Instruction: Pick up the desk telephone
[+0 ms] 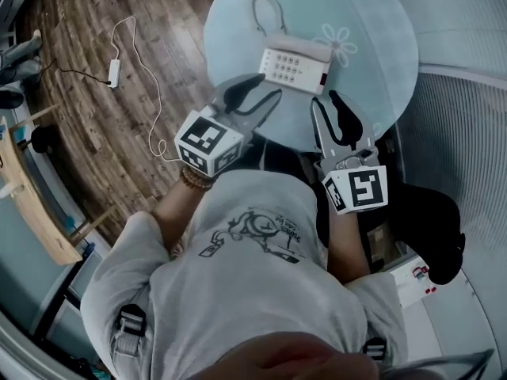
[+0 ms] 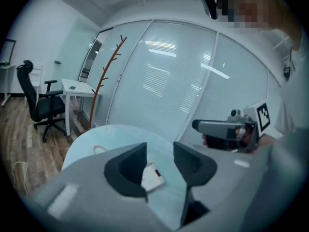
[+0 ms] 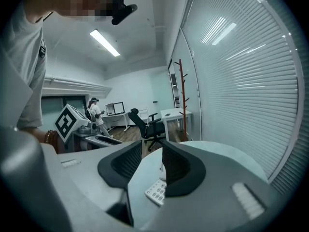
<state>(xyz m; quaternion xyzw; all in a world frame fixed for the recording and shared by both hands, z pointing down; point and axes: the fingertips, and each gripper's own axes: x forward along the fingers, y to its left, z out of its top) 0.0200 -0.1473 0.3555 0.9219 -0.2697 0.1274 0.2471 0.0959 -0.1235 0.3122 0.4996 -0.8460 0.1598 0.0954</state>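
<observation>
The white desk telephone (image 1: 295, 66) lies on the round pale-blue glass table (image 1: 380, 46), its handset on the cradle and its cord looped behind it. My left gripper (image 1: 269, 85) hovers at the phone's near left corner, jaws apart and empty. My right gripper (image 1: 325, 99) is just off the phone's near right side, also apart and empty. In the left gripper view the phone (image 2: 153, 177) shows between the open jaws of the left gripper (image 2: 159, 158). In the right gripper view its keypad (image 3: 157, 191) shows below the right gripper (image 3: 152, 163).
A white cable with an adapter (image 1: 114, 73) lies on the wooden floor to the left. A wooden bench (image 1: 32, 204) stands at the far left. A coat rack (image 2: 104, 81), an office chair (image 2: 41, 105) and a blinds-covered glass wall stand beyond the table. A person (image 3: 95, 111) stands far off.
</observation>
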